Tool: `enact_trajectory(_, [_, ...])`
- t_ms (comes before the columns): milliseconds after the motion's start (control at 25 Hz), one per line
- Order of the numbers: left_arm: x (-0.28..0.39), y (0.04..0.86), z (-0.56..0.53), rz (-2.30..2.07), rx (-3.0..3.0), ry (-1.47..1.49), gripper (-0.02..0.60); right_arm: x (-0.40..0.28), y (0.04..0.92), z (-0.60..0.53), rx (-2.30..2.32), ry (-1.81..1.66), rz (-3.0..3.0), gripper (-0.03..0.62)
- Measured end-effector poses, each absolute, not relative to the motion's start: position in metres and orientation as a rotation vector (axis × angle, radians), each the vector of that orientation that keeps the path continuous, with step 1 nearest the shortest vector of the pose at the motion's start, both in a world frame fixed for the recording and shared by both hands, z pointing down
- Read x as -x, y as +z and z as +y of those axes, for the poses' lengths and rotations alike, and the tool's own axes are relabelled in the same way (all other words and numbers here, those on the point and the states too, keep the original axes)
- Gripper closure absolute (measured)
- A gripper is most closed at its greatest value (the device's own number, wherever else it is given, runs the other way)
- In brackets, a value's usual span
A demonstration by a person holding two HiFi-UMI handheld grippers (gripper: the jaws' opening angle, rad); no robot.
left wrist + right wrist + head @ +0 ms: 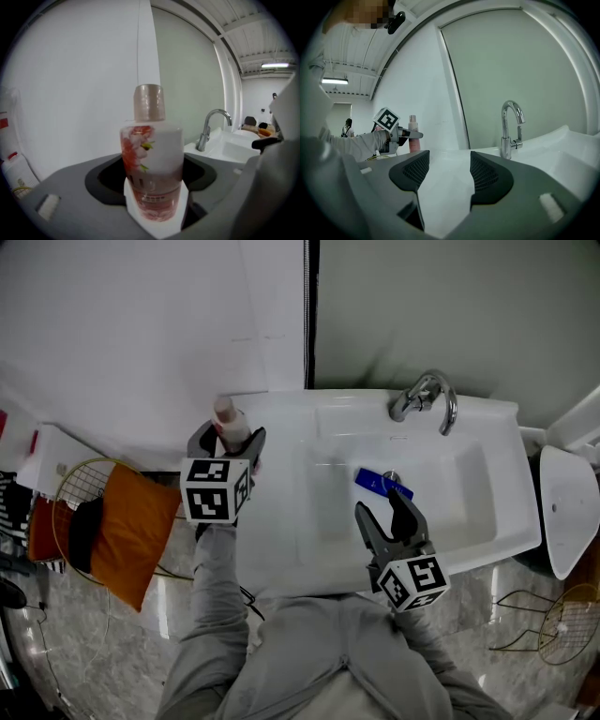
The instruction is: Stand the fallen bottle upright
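**tapwatcher:** So where's the bottle at right now, up or down?

**sinkside_sam:** Up. The white floral-print plastic bottle [232, 424] with the pinkish cap stands upright at the far left corner of the white ceramic sink [281, 521]. It's on the flat ledge part, well left of the curved chrome faucet [427, 395]. The left gripper [228, 439] is clamped on it, one jaw on each side of the body, with the cap poking out above. In the left gripper view the bottle fills the gap between the jaws, dead vertical.

**tapwatcher:** Is it actually sitting on the ledge or hanging in the grip?

**sinkside_sam:** Can't say for sure, the base is hidden behind the jaws. In the right gripper view it looks level with the ledge, so probably resting on it, but I wouldn't swear to it.

**tapwatcher:** And the other one?

**sinkside_sam:** The right gripper [379, 504] has its jaws spread wide and holds nothing, just bare sink showing in the gap. It's over the near side of the basin, well apart from the bottle. A flat blue object [382, 484] lies in the basin just beyond its tips. Left of the sink, an orange cushion [131, 521] lies over a wire basket [80, 479].
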State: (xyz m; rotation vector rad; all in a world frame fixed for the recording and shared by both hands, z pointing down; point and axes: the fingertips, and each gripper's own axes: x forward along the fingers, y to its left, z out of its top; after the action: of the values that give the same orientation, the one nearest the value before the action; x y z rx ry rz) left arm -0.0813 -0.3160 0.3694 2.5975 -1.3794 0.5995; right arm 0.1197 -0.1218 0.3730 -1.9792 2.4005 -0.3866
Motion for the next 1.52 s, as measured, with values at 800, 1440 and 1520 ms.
enact_trajectory(800, [0.058, 0.443, -0.399, -1.435, -2.546, 0.519, 0.195, -0.103, 0.393, -0.134, 2.11, -0.482, 2.465, 0.319])
enact_trajectory(1440, [0.046, 0.448, -0.4, -1.454, -2.598, 0.519, 0.193, -0.105, 0.399, -0.136, 2.116, -0.511, 2.45, 0.319])
enact_trajectory(1520, [0.045, 0.448, -0.4, -1.448, -2.613, 0.527, 0.192, -0.105, 0.399, -0.135, 2.116, -0.509, 2.448, 0.319])
